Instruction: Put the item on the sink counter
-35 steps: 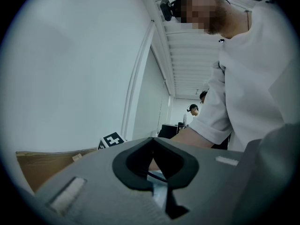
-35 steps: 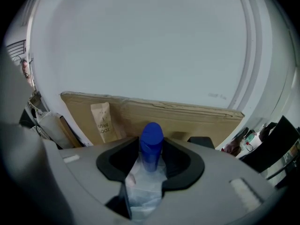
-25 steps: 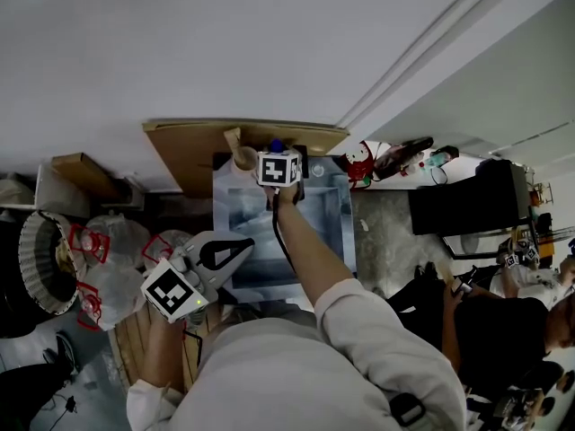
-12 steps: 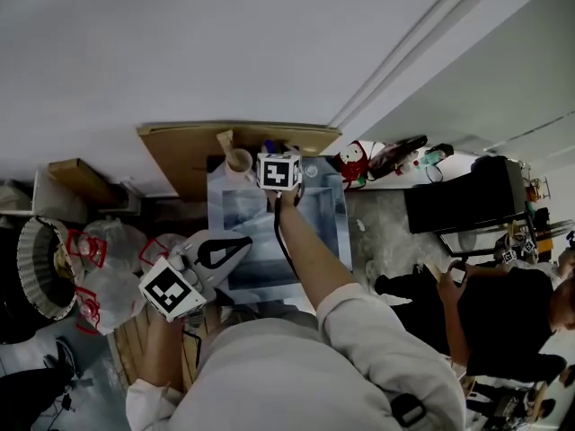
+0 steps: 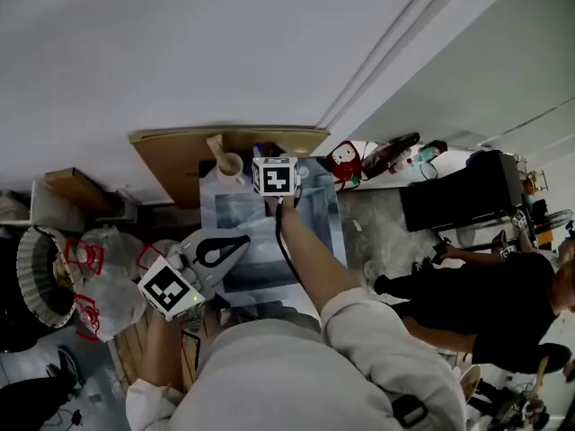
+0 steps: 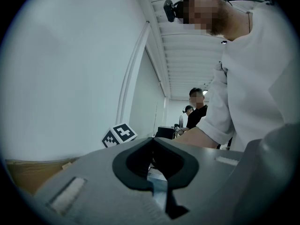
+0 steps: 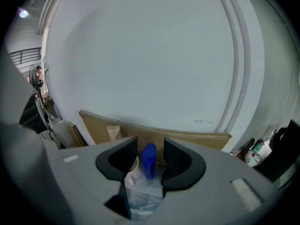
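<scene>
Cardboard sheet (image 5: 171, 151) leaning on wall behind steel sink (image 5: 235, 212). Head view showing both whole, right gripper view catching only strip of sheet. Left claw (image 6: 152, 142) hovering at sink's near left corner, clenched, gripping nothing. Right claw (image 7: 150, 144) reaching over sink's far edge, released, pads standing clear of blue bottle (image 7: 149, 159) between them. Marker cube (image 5: 276, 176) hiding bottle almost wholly in head view. Bottle standing upright beside pale cup (image 5: 228, 163), before sheet. Slim, round-topped, no label showing, base hard to make out.
</scene>
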The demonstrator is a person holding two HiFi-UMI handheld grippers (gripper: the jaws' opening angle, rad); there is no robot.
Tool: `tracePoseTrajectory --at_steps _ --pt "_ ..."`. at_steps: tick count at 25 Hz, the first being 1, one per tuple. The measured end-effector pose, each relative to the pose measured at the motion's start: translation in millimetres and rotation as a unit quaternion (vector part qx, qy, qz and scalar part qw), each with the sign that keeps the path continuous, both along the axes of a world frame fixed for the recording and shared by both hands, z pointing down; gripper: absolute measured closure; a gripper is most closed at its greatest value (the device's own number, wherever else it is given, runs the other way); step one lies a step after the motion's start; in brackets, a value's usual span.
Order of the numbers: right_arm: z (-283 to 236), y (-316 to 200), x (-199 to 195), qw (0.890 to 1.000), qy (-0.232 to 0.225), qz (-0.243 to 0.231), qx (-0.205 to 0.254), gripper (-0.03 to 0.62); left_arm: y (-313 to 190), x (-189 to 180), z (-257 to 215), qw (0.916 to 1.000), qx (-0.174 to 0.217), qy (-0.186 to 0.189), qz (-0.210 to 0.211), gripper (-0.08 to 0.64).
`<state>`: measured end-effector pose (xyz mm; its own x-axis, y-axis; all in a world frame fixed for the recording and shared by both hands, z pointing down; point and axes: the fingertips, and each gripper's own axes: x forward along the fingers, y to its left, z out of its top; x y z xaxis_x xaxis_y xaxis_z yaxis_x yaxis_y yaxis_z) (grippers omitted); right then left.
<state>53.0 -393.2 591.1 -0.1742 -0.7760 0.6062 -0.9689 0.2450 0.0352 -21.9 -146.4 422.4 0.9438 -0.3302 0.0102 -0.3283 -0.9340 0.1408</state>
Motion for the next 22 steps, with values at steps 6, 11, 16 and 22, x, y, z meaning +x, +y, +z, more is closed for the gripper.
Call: tracePoseTrajectory --at_steps 6,11,16,22 --pt "-30.3 9.8 -0.8 0.998 -0.023 -0.045 0.032 0.413 0.3 9.1 -4.9 1.0 0.001 0.0 0.0 0.554" --pt "-65.9 22.8 0.9 0.993 -0.039 -0.089 0.067 0.413 -3.6 16.3 -8.8 1.0 0.007 0.0 0.0 0.554" --pt "-98.2 41.8 4.2 0.985 -0.061 -0.13 0.096 0.415 -4.8 23.5 -15.2 0.9999 0.013 -0.002 -0.001 0.554" --pt "-122.7 65.3 3.5 0.972 -0.076 -0.186 0.124 0.42 -7.3 32.0 -24.7 0.9998 0.02 -0.001 -0.003 0.554"
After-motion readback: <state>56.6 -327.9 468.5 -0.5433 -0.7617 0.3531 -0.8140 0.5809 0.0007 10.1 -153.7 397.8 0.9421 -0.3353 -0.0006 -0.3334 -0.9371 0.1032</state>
